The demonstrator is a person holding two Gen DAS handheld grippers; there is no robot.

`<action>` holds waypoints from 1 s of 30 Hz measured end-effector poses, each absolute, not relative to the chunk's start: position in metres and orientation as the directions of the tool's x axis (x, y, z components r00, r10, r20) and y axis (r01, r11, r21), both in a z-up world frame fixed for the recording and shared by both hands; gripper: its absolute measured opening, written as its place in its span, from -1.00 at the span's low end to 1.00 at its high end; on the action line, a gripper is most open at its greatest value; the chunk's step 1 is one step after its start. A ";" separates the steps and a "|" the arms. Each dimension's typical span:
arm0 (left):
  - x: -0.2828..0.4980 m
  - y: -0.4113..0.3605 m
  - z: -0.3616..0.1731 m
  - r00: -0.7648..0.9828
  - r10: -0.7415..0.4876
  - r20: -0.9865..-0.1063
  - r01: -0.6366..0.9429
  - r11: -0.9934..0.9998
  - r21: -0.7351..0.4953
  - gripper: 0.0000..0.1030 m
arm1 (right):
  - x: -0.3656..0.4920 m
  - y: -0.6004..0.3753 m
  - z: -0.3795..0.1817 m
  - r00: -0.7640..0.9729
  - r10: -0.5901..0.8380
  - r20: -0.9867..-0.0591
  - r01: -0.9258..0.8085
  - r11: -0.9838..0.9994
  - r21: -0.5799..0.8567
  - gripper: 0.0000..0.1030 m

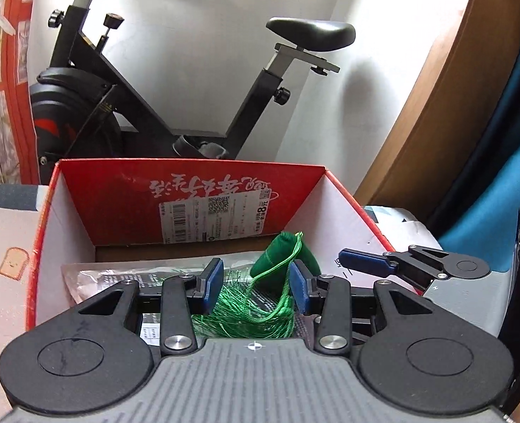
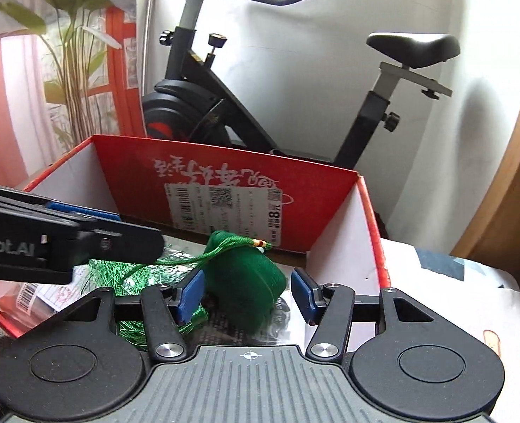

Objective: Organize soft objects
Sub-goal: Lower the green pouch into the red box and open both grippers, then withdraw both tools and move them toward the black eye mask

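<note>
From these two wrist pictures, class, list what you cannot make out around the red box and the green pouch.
- Box floor: hidden by both grippers, both views.
- Shipping label text: too small, upside down.
- Green pouch underside: behind right gripper.
- Tassel end: under left gripper.

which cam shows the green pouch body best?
Right wrist. The green pouch sits large between the open right gripper jaws, cord and beads visible. Left wrist shows only its top behind the green tassel, between the open left gripper jaws.

"obot.AI" on left tool [image 2: 126, 243]
</note>
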State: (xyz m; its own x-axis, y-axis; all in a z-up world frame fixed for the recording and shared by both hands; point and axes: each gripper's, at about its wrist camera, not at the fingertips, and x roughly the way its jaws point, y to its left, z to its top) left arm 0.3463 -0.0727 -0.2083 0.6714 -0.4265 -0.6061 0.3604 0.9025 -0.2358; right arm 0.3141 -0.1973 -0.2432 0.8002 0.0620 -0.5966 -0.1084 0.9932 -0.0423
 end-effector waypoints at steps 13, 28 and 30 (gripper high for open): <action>0.295 -0.036 -0.168 0.809 -0.269 -0.523 0.266 0.960 -0.082 0.40 | 0.264 -0.215 -0.213 0.859 0.080 -0.506 -0.078 0.997 0.026 0.99; 0.203 0.009 -0.147 0.872 -0.166 -0.460 0.174 0.984 -0.027 1.00 | 0.178 -0.211 -0.184 0.908 0.102 -0.406 -0.077 0.994 0.078 0.99; 0.193 0.015 -0.148 0.877 -0.153 -0.455 0.155 0.987 -0.033 1.00 | 0.166 -0.209 -0.183 0.909 0.112 -0.401 -0.083 0.992 0.090 0.99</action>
State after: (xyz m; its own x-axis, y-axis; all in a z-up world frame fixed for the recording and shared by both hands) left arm 0.1930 0.0146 -0.1484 0.8775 -0.1529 -0.4546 0.1548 0.9874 -0.0333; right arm 0.1660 -0.2092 -0.1830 0.9092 0.1123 -0.4009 -0.0827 0.9925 0.0903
